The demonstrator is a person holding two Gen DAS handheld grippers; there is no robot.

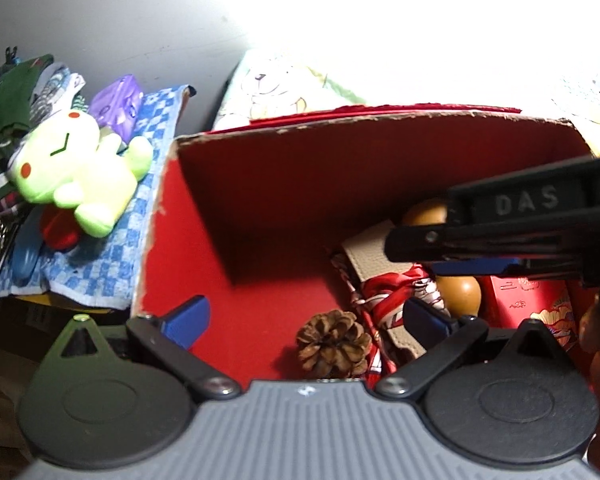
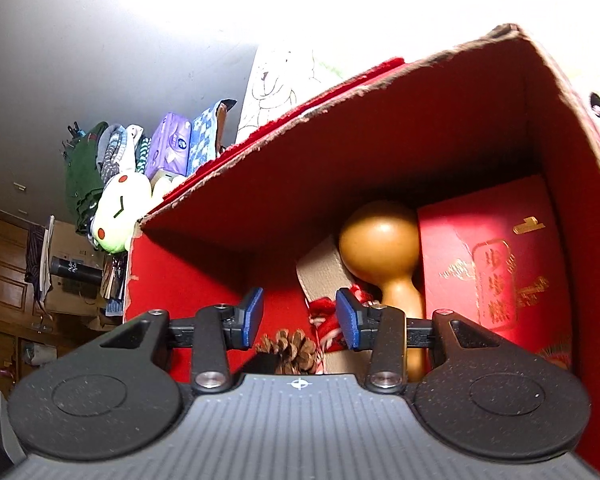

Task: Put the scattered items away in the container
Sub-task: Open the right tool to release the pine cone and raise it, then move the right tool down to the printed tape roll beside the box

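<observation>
A red cardboard box lies open in front of both grippers. Inside it lie a pine cone, a brown gourd, a red gift packet with gold print, a beige wallet and a red-and-white cloth. My left gripper is open and empty above the box's floor, over the pine cone. My right gripper is open and empty inside the box; its body crosses the left wrist view at the right. The pine cone sits just below its fingers.
Left of the box a green plush toy lies on a blue checked cloth, with a purple tissue pack, folded clothes and small items behind. A bear-print fabric lies beyond the box. Wooden cabinets stand at far left.
</observation>
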